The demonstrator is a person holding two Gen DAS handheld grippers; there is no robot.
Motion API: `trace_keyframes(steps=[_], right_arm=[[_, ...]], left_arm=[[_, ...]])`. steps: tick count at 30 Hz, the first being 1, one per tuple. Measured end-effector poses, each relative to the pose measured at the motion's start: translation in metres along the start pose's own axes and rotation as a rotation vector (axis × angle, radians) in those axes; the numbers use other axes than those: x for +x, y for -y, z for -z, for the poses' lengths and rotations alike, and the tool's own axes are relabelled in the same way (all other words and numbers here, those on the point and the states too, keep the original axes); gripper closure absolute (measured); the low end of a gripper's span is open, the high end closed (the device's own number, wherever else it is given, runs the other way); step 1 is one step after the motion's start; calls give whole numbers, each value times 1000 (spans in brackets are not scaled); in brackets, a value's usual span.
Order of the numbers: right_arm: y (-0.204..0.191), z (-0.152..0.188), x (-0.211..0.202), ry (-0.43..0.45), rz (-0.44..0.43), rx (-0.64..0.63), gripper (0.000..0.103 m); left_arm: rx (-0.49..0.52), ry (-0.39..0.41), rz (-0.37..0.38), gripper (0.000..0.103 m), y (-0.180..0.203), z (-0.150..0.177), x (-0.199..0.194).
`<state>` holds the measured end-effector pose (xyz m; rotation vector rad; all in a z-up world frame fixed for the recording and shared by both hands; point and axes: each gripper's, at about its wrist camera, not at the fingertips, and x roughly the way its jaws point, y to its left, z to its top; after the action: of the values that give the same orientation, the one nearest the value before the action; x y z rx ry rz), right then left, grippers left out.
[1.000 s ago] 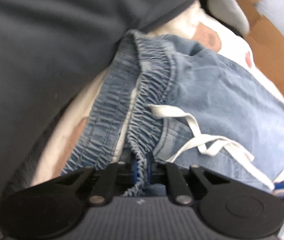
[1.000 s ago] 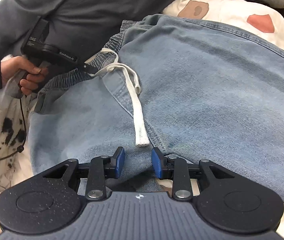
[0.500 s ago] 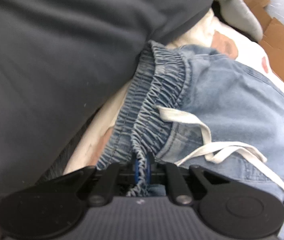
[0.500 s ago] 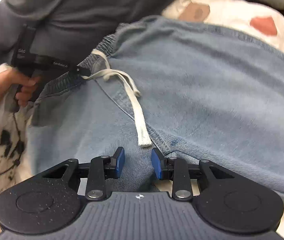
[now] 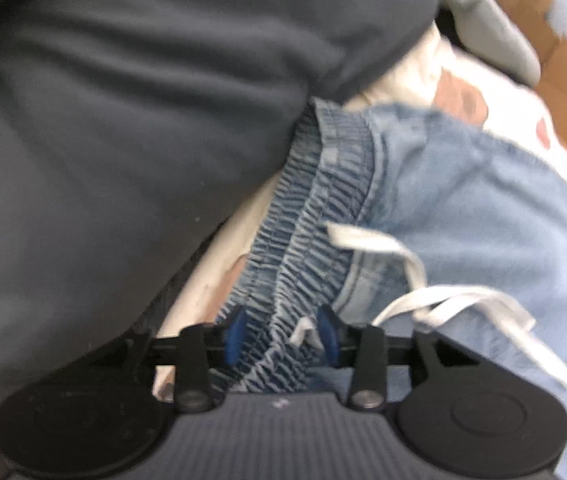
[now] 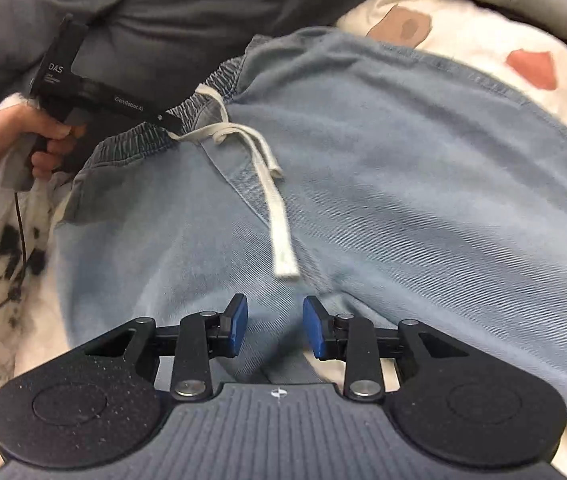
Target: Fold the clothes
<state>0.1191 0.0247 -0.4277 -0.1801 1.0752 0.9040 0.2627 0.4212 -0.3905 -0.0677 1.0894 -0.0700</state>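
White patterned bedding [image 6: 463, 36], left gripper [image 5: 281, 336] just opened off jeans waistband [image 5: 303, 240], right gripper [image 6: 275, 330] apart over jeans.

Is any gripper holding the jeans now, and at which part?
No firm hold. The left gripper has just opened; the waistband of the jeans lies loose between its pads. The right gripper is open over the denim.

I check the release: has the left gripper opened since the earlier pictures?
Yes. The left gripper has just been opening: its pads now stand apart from the waistband, which they pinched before; it lies loose between them.
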Motion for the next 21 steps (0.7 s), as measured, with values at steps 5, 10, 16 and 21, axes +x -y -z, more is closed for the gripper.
trace_keyframes(steps=[5,10,16,21], right_arm=[[22,7,-61,-40,84,-84,65],[48,16,-131,-28,134,-95,64],[90,44,-192,12,168,-37,63],[125,74,-229,118,214,73,63]], left_arm=[[-101,4,21,51,-3,2,-23],[-145,-4,20,50,7,-5,-47],[-229,7,-5,50,29,-11,-64],[-228,-11,-12,50,68,-26,-72]])
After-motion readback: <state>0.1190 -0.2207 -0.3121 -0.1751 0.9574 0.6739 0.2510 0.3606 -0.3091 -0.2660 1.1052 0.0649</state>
